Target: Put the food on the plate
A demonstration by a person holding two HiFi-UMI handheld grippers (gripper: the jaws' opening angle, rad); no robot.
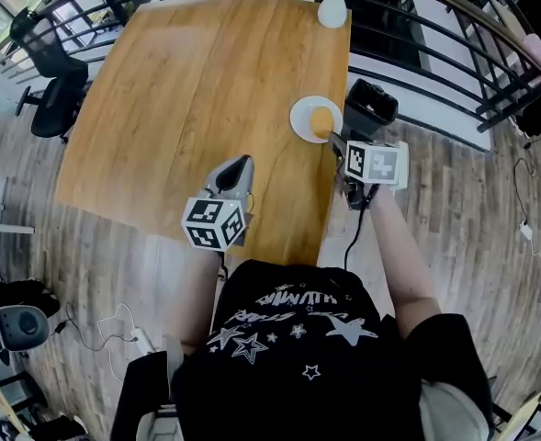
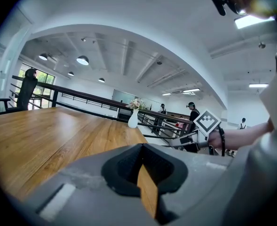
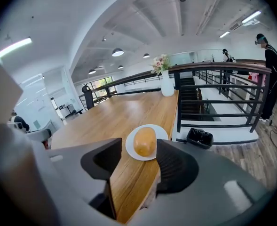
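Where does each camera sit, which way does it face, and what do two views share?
Left gripper view: on the left claw, looking along the wooden table toward the white vase; its shut jaws and the right forearm show.
Right gripper view: on the right claw, looking down at the bread roll on the plate; its open jaws show.
Head view: on the head, looking steeply down at the table; torso, arms, both claws show.
All three share table and vase.
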